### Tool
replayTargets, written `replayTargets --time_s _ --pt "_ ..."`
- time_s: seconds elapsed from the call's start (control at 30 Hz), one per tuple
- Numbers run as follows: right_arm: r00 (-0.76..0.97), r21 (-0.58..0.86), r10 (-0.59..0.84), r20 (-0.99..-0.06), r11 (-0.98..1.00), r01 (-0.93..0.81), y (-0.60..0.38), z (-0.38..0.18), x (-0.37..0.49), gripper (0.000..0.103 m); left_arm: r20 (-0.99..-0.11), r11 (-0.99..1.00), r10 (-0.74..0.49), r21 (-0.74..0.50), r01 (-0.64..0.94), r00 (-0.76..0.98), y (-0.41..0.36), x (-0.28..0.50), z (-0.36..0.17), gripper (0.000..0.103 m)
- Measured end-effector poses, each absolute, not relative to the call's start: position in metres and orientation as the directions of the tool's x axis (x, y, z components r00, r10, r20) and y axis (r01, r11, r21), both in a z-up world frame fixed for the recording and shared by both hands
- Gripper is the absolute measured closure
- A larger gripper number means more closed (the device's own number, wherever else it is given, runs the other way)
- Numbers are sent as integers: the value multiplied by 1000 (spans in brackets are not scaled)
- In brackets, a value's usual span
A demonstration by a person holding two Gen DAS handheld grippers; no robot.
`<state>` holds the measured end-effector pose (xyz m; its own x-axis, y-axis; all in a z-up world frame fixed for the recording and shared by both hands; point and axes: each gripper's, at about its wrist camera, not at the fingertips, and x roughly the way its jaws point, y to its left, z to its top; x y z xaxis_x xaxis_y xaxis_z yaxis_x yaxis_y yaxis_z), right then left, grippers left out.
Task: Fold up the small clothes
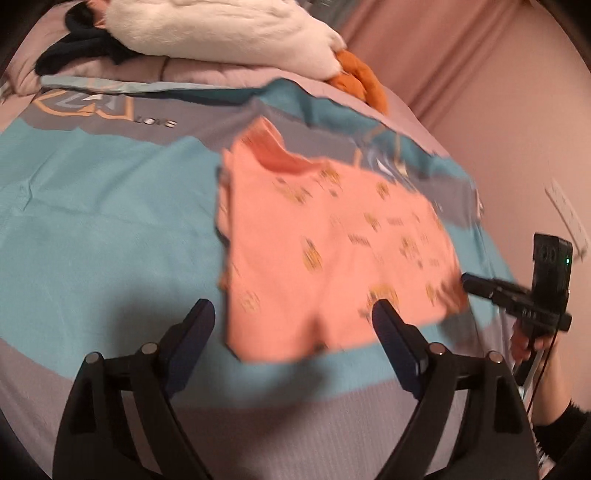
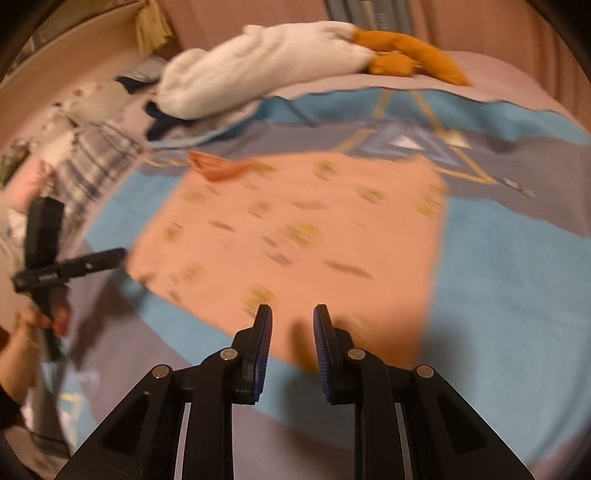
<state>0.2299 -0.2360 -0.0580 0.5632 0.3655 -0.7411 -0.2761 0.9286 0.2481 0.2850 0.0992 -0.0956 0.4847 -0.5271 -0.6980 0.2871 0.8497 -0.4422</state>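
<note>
A small salmon-pink garment (image 1: 325, 251) with yellow and dark prints lies spread on the blue and grey bedsheet (image 1: 92, 221); it also shows in the right wrist view (image 2: 295, 240). Its darker collar (image 1: 277, 155) points to the far side. My left gripper (image 1: 291, 314) is wide open just above the garment's near edge. My right gripper (image 2: 292, 314) is open with a narrow gap, over the garment's near edge. The right gripper shows at the garment's right corner in the left wrist view (image 1: 469, 282). The left gripper shows at the left corner in the right wrist view (image 2: 118, 254). Both views are motion-blurred.
A white plush toy (image 1: 221, 29) with orange feet (image 1: 358, 77) lies at the far side of the bed, with dark clothing (image 1: 74, 48) beside it. A striped cloth (image 2: 92, 158) lies at the far left. A pink wall (image 1: 498, 92) with a socket strip (image 1: 569, 218) stands to the right.
</note>
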Motion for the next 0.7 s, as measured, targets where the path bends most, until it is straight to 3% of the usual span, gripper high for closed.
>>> replayTargets --time_s 0.27,0.43,0.5,0.6,0.7 --pt "494 407 505 -708 863 -300 -135 -79 351 81 -666 773 -627 -596 218 404 93 336 -130 17" --pt "468 401 463 -753 886 -231 -85 -95 428 81 -657 751 -657 -612 247 369 82 349 -129 19" --pt "495 409 444 -747 894 -184 -83 -93 437 81 -669 757 -652 -602 253 358 82 352 -129 26" --pt "573 504 475 -668 855 -121 -102 -78 435 81 -673 756 -654 -605 251 346 84 355 -130 33" --pt "585 519 505 -634 839 -163 -121 -66 403 81 -661 743 -667 -628 232 345 90 357 -133 40"
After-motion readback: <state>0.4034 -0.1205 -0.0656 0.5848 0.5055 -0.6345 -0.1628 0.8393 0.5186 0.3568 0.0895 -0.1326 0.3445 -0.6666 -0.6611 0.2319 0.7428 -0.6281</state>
